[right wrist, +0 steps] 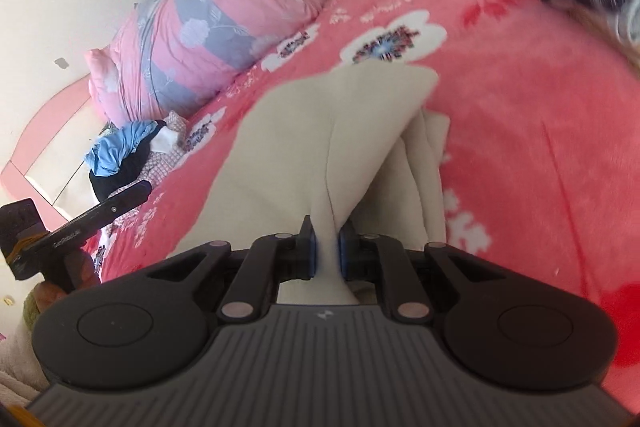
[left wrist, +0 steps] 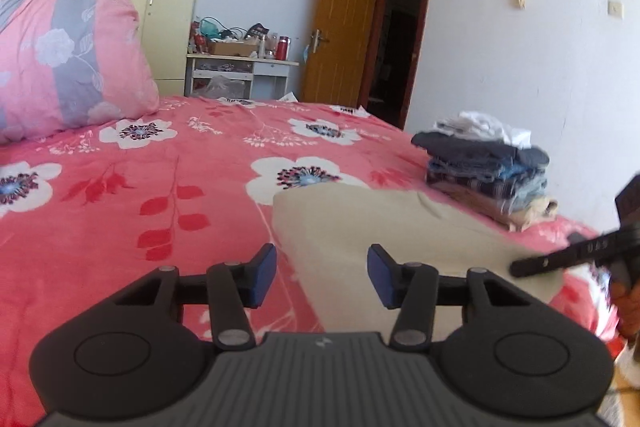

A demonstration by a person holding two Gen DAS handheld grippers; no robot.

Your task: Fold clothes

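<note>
A beige garment [left wrist: 384, 223] lies folded on the pink flowered bed [left wrist: 160, 187]. My left gripper [left wrist: 322, 273] is open and empty just above the garment's near left edge. In the right wrist view my right gripper [right wrist: 326, 247] is shut on a pinched fold of the beige garment [right wrist: 328, 131] and lifts it, with folded layers beneath at the right. The right gripper's body shows at the right edge of the left wrist view [left wrist: 576, 253]. The left gripper's body shows at the left in the right wrist view [right wrist: 76, 231].
A stack of folded clothes [left wrist: 488, 171] sits at the bed's right side. A pink and grey quilt [left wrist: 64, 51] lies at the head of the bed. A loose pile of unfolded clothes [right wrist: 128, 155] lies near the headboard. A wardrobe, cluttered desk and open door stand behind.
</note>
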